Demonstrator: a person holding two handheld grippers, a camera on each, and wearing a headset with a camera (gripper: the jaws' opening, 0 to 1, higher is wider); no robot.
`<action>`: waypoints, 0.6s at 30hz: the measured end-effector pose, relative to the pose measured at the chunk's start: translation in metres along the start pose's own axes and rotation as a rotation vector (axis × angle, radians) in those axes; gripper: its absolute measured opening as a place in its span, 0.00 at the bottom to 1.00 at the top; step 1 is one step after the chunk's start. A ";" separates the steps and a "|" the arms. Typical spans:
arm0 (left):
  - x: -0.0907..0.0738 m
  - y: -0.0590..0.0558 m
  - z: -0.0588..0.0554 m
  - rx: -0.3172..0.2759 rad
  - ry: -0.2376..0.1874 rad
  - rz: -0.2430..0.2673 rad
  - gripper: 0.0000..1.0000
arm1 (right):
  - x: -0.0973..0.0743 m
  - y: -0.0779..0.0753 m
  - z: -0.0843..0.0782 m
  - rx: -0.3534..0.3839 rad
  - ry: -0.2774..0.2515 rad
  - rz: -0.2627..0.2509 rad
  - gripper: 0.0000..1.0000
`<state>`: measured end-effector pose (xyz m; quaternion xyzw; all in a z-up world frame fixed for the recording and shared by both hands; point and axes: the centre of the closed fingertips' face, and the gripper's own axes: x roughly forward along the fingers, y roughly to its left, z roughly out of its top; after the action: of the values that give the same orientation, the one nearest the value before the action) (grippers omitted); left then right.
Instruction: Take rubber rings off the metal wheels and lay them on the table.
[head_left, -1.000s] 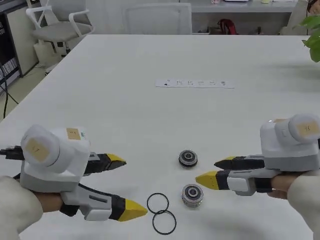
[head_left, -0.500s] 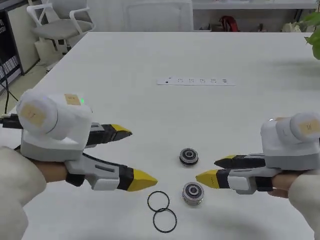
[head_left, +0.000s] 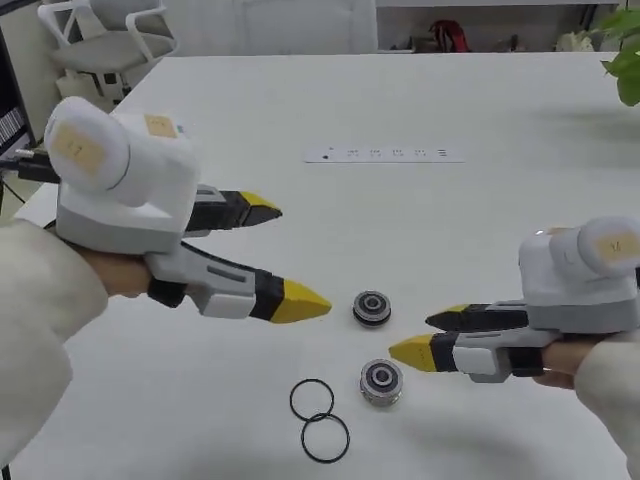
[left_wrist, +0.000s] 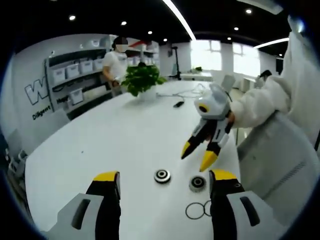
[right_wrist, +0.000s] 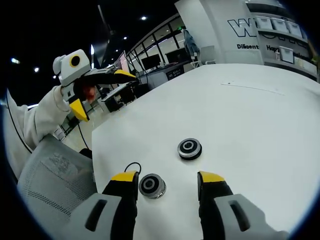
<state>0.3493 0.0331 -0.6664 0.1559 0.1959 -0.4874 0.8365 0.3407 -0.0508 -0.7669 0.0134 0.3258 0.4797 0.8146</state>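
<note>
Left gripper (head_left: 293, 257), jaws spread and empty, hangs centre-left; right gripper (head_left: 418, 336), likewise parted, lower right; metal wheels (head_left: 372, 308) between them; rubber rings (head_left: 312, 399) bottom centre, seemingly overlapping; table (head_left: 450, 230) bare above.

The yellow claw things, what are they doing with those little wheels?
A person holds a two-jaw gripper in each hand over a white table. Two small metal wheels sit on it, and two black rubber rings lie flat beside them, touching each other. Both grippers are open and hold nothing. The left gripper hovers above the table, and the right gripper is low, pointing toward the nearer wheel.
</note>
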 end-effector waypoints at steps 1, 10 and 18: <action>0.002 0.001 0.001 0.003 0.000 0.001 0.74 | 0.000 0.000 0.000 0.001 0.002 0.000 0.44; 0.018 0.004 0.008 0.049 -0.008 -0.016 0.71 | -0.001 -0.003 -0.002 0.011 -0.003 -0.003 0.44; 0.031 0.007 0.002 0.058 -0.009 -0.021 0.70 | -0.001 -0.003 -0.002 0.020 -0.007 -0.002 0.44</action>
<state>0.3697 0.0120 -0.6789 0.1760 0.1797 -0.5023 0.8273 0.3420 -0.0543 -0.7688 0.0228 0.3279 0.4755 0.8160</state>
